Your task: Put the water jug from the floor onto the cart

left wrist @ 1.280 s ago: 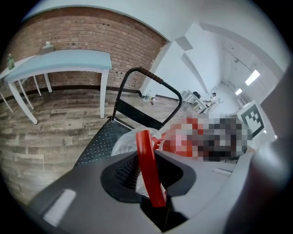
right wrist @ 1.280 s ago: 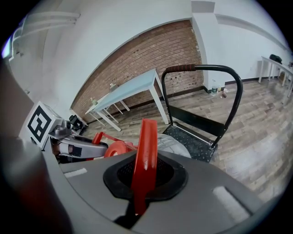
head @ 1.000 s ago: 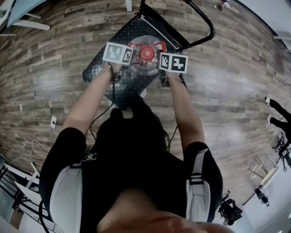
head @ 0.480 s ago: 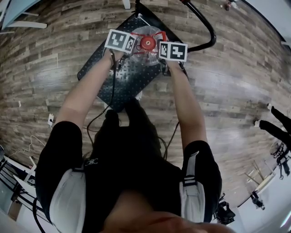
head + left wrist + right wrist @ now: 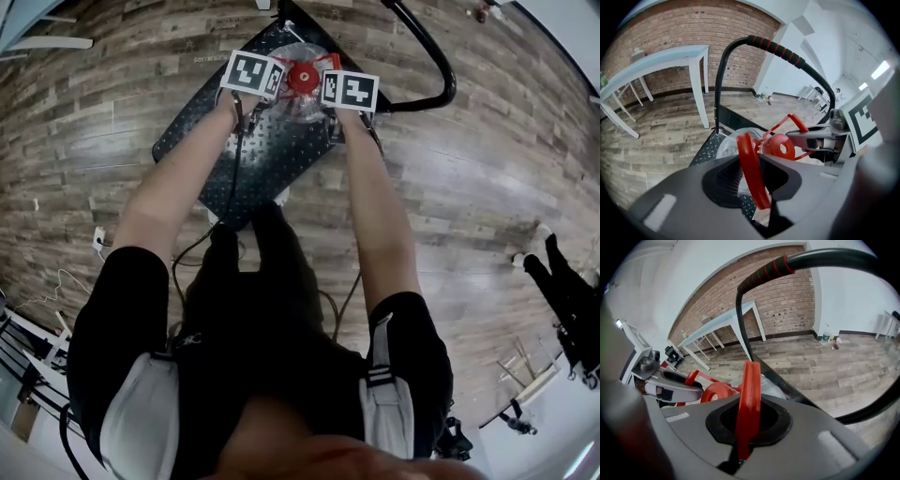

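The clear water jug (image 5: pixel 302 94) with a red cap (image 5: pixel 302 79) is over the far end of the black studded cart deck (image 5: pixel 253 155), near its push handle (image 5: pixel 441 66). My left gripper (image 5: pixel 278 82) is shut on the jug's red carry handle (image 5: pixel 751 174) on its left side. My right gripper (image 5: pixel 325 88) is shut on the same kind of red handle (image 5: pixel 749 399) on the right side. The cap (image 5: pixel 781 146) shows between the two grippers. The jug's base is hidden, so I cannot tell whether it rests on the deck.
The cart's black push bar with red-striped grip (image 5: pixel 774 47) arches just beyond the jug. A light blue table (image 5: pixel 670 58) stands by the brick wall. Wood-plank floor (image 5: pixel 487 187) surrounds the cart; a cable (image 5: pixel 202 239) hangs by my legs.
Both grippers have carried the jug farther along the deck toward the push handle and lower. The grips on the red handles look unchanged.
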Demonstrator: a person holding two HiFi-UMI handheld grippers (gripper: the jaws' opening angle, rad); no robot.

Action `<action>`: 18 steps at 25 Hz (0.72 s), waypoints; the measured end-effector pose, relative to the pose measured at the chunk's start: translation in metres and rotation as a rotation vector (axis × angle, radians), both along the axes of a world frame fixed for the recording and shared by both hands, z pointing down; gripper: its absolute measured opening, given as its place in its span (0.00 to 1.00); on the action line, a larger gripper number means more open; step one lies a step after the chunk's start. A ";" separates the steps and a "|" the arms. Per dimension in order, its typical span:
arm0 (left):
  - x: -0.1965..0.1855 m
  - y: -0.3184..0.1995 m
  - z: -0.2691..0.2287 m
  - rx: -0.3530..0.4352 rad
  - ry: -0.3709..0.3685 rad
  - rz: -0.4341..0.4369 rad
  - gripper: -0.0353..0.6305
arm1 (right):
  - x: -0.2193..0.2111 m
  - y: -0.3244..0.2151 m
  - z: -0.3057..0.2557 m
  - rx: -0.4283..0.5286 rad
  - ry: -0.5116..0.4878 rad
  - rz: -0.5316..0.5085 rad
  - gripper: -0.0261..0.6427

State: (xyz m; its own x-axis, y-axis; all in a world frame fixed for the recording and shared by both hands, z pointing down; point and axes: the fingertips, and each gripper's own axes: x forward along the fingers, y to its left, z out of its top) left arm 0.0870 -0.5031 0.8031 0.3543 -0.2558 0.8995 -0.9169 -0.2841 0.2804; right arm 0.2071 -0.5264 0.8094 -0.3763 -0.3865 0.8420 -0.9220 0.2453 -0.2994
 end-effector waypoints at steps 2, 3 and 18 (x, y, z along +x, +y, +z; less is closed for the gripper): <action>-0.002 -0.006 0.003 0.018 0.023 -0.022 0.21 | -0.001 -0.007 0.002 0.018 0.004 -0.002 0.06; -0.004 -0.009 0.004 0.017 0.037 -0.037 0.21 | -0.003 -0.011 0.002 0.021 0.000 -0.001 0.06; -0.027 -0.014 -0.009 0.128 0.058 -0.127 0.44 | 0.007 -0.012 -0.011 0.085 0.092 0.049 0.30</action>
